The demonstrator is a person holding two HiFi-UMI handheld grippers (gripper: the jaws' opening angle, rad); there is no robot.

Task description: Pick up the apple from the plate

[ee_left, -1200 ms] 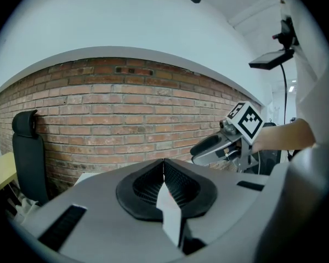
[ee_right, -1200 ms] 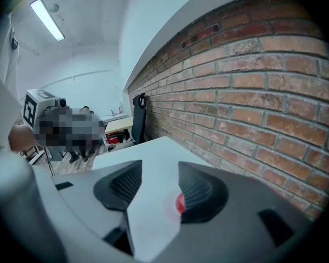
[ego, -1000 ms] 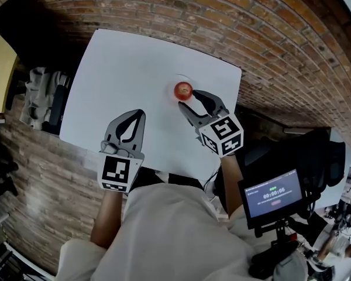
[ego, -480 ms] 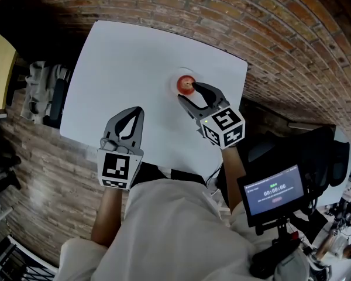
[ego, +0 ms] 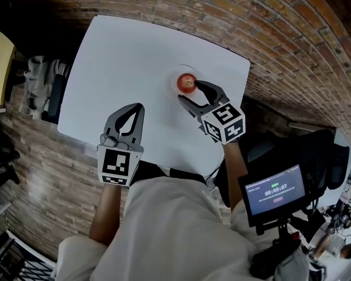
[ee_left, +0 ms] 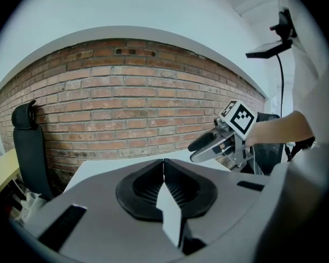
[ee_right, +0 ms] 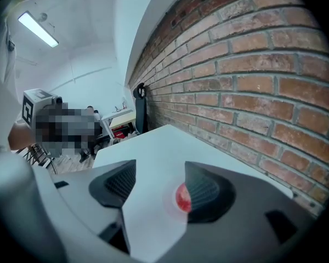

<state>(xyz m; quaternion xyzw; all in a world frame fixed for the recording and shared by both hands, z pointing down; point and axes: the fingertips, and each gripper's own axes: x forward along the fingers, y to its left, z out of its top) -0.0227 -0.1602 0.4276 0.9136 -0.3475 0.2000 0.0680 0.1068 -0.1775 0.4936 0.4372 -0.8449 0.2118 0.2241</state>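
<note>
On the white desk [ego: 128, 57], a smooth flat slab with rounded corners, I saw one glossy red apple [ego: 186, 82] sitting on one pale round plate [ego: 175, 75] towards the far right side. The right tongs [ego: 189, 91] were just beside it. Their two ribbed black pads stood moderately apart and had just been opening. In the right gripper view the apple [ee_right: 181, 197] lay in the gap, close against the right-hand jaw and partly hidden behind it. The pads were not pressing on it, and I could not tell whether that jaw touched it. The plate [ee_right: 169, 200] showed there only as a faint pinkish ring. The left tongs [ego: 140, 106] hung over the near side of the desk, well apart from the plate, with their jaws together and nothing between them. Each pair carried a box printed with black-and-white squares: one marker cube [ego: 117, 165] on the left and one more [ego: 224, 123] on the right. The only writing I could read was on a single small screen [ego: 275, 195] at the lower right, which showed "00:00:07". Behind the desk ran a rough red brick wall [ee_left: 126, 114], and one black chair [ee_left: 24, 141] stood before it.
</note>
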